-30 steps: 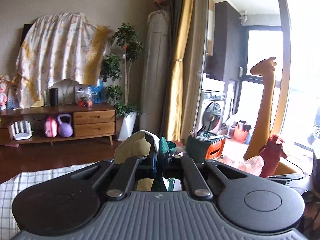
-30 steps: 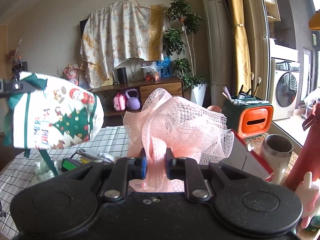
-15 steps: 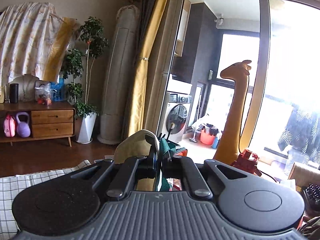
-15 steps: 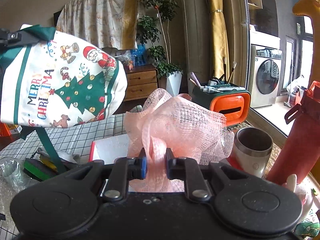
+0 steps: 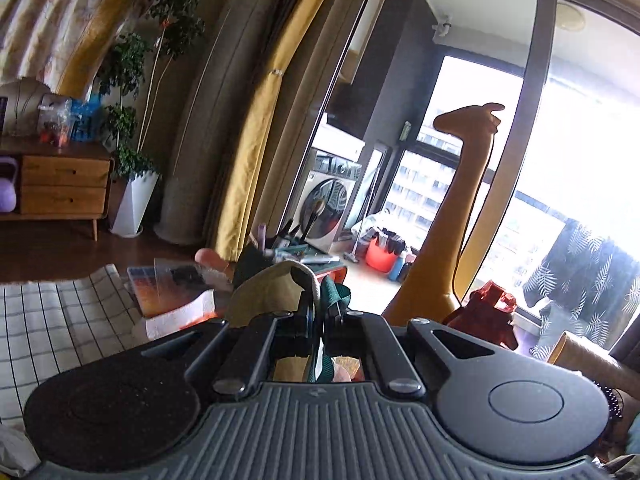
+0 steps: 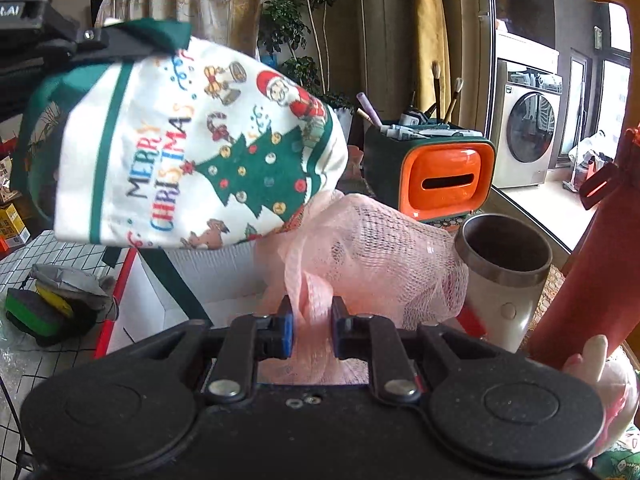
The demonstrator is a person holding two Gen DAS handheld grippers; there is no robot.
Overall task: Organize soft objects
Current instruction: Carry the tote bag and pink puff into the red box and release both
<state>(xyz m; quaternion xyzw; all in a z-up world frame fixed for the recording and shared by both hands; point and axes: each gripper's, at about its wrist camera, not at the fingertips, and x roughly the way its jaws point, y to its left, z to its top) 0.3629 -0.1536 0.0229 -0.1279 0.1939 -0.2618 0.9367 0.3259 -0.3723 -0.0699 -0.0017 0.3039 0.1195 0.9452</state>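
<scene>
The left tongs (image 5: 318,316) are clamped tight on the green strap (image 5: 334,294) of a cloth Christmas bag (image 6: 200,148), which hangs in the air from them. Seen from the right wrist camera, the bag floats up and to the left of the right tongs (image 6: 312,330), printed with a tree, a Santa and "Merry Christmas". The right tongs, nearly closed, pinch a bunch of pink netting (image 6: 360,248) that billows out ahead of them. Below the bag and netting is an open white box with a red edge (image 6: 132,300) on a checked desk cloth (image 6: 24,256). Beyond the netting stands an orange and green pen holder (image 6: 440,176); to its right, a steel cup (image 6: 504,276).
</scene>
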